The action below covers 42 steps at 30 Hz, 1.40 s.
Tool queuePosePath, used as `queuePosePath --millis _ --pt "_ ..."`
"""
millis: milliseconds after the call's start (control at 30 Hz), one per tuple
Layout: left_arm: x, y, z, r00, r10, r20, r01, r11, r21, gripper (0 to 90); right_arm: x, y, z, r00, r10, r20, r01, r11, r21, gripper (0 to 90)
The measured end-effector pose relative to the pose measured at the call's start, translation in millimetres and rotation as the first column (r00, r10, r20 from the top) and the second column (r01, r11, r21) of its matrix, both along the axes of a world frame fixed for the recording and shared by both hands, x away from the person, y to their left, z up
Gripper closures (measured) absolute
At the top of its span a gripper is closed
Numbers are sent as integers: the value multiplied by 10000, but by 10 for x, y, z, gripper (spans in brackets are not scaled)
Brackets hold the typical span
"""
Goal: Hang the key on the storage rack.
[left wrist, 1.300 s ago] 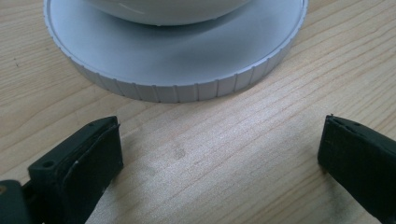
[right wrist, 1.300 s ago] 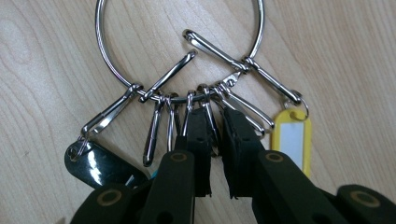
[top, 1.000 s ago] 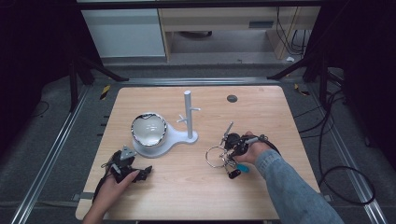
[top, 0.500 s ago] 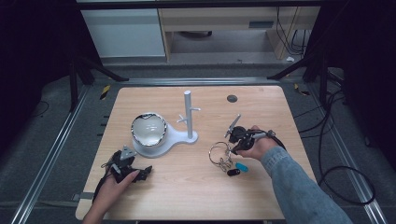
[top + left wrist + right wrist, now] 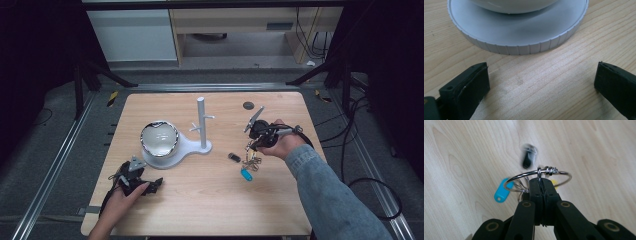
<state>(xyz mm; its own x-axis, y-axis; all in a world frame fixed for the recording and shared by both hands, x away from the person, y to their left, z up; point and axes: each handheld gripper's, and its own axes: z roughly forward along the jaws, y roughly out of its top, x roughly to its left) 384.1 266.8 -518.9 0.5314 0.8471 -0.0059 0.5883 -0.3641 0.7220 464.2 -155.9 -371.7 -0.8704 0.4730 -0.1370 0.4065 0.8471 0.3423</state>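
Between my right gripper's (image 5: 543, 185) closed jaws I hold a key ring (image 5: 537, 175), its blue tag (image 5: 502, 192) dangling above the worktop (image 5: 280, 200). Over at my left gripper (image 5: 541, 82), the jaws gape wide and empty just beside the white stand's base (image 5: 519, 37).

A wooden table (image 5: 210, 210) stands on grey floor (image 5: 45, 165), pale cabinets (image 5: 135, 35) beyond in dark surroundings.

Table (image 5: 210, 200): pale wood grain. Stand (image 5: 201, 125) w/ base: white, ribbed rim. Bowl (image 5: 159, 138): silver, shiny. Key ring (image 5: 537, 178): chrome. Tag (image 5: 502, 192): bright blue; 2nd tag (image 5: 554, 182) yellow. Fob (image 5: 528, 157): black. Gripper jaws: black. Sleeve (image 5: 330, 195): blue denim.
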Motion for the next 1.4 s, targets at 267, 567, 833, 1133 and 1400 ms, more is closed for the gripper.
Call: queuePosePath --millis 267,567,833,1133,1400 --pt "0 0 0 10000 0 0 0 10000 -1 0 22 -24 222 9987 -91 505 81 9998 183 889" --pt "0 0 0 10000 -2 0 2 10000 2 0 28 -2 361 9971 -75 754 59 9998 214 889" --pt "0 -2 -1 10000 18 13 -18 10000 -23 0 50 63 531 9953 12 963 -24 9999 131 889" --pt "1 -1 -1 10000 6 11 -6 10000 -17 0 86 178 725 9921 176 1245 -174 9998 -28 889" --pt "-1 0 -1 10000 -12 12 12 10000 -9 0 148 347 909 9899 339 1379 -316 9993 -189 889"
